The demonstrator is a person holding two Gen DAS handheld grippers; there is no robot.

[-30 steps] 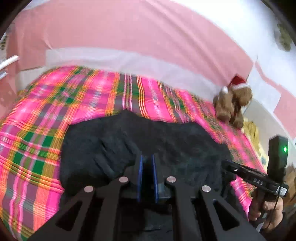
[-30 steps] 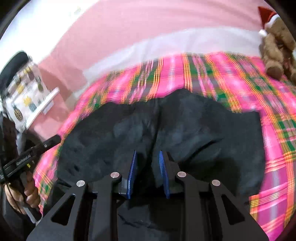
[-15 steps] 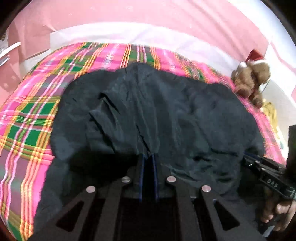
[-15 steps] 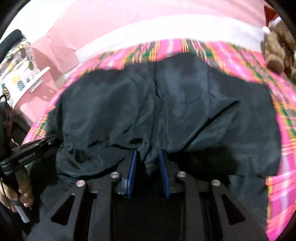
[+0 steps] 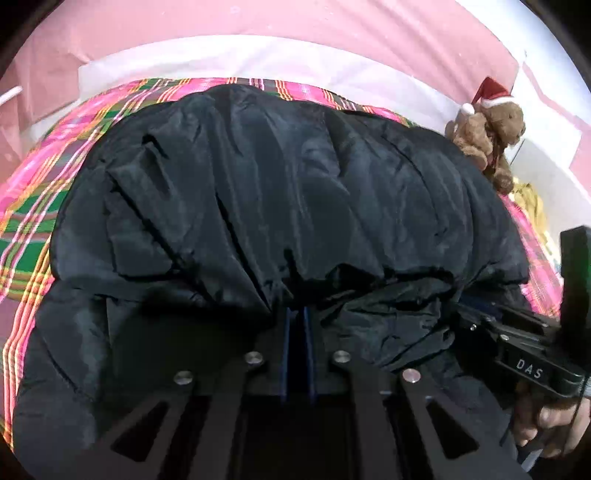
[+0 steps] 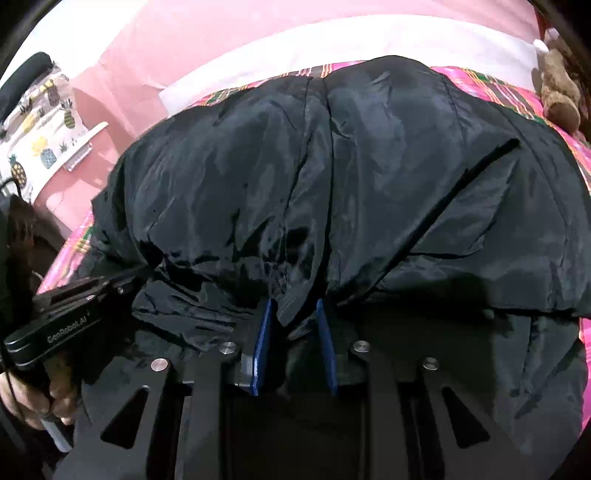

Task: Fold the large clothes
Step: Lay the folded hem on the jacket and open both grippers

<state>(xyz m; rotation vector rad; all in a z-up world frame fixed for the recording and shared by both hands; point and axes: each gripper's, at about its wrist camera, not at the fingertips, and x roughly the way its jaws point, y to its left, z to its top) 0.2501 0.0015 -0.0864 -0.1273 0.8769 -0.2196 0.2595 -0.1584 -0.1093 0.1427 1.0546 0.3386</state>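
A black padded jacket (image 5: 288, 192) lies spread over a bed covered by a plaid blanket (image 5: 33, 206) in pink, green and orange; the blanket shows mostly at the left edge of the left wrist view and as a narrow band beyond the jacket's far hem. Past the blanket runs a strip of white sheet (image 5: 229, 55), and behind that a pink wall (image 5: 295, 18) fills the top of both views. A brown teddy bear (image 5: 487, 129) in a red and white Santa hat sits at the far right corner of the bed, just beside the jacket's edge. In the right wrist view a cloth printed with pineapples (image 6: 40, 122) hangs at the far left, beside the pink wall. The left claw (image 5: 296, 314) has its blue pads pressed nearly together, pinching a gathered fold of the jacket's near edge. The right claw (image 6: 293, 314) stands a little wider, its blue pads closed on a thicker bunch of the same near edge, which puckers between them. Each claw also shows in the other's view, held in a hand (image 5: 550, 424) at the lower corner, with the jacket's glossy fabric wrinkled between the two.
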